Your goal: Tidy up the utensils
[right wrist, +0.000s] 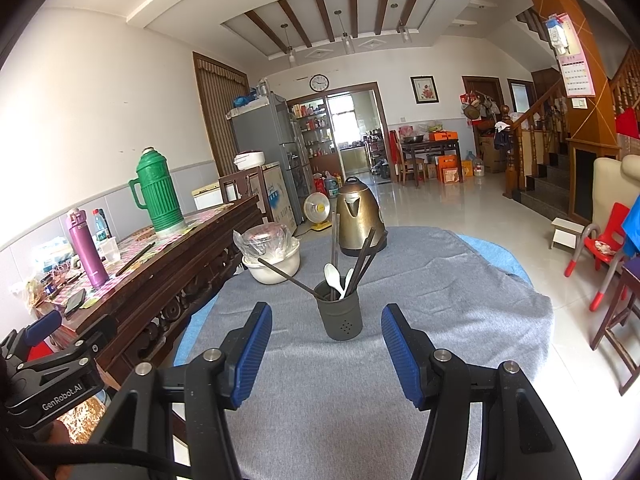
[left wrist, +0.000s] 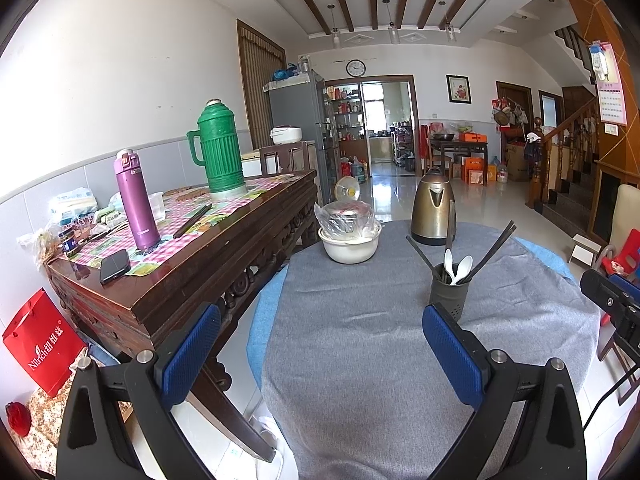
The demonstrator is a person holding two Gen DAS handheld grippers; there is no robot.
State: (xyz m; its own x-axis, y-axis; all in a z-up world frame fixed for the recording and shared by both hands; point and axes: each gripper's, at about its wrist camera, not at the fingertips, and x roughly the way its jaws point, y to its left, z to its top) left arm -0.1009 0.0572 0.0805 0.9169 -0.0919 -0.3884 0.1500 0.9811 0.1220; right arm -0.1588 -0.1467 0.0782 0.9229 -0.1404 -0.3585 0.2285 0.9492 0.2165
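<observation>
A dark grey utensil holder (right wrist: 343,318) (left wrist: 449,295) stands upright on the grey cloth of the round table (right wrist: 440,300). It holds white spoons (right wrist: 334,278) (left wrist: 458,266) and several dark chopsticks (right wrist: 366,256) (left wrist: 494,250). My right gripper (right wrist: 326,334) is open just short of the holder, nothing between its blue pads. My left gripper (left wrist: 320,338) is open too, wider, hanging over the table's near left part; the holder sits beyond its right finger (left wrist: 454,354). A loose pair of dark chopsticks (left wrist: 192,221) (right wrist: 135,259) lies on the wooden side table.
A brass kettle (right wrist: 357,220) and a white bowl with a plastic-wrapped pot (right wrist: 272,258) stand at the table's far side. The wooden side table (left wrist: 192,276) on the left carries a green thermos (left wrist: 218,150), a purple flask (left wrist: 136,200) and a phone (left wrist: 115,266). Red chairs (right wrist: 600,248) stand right.
</observation>
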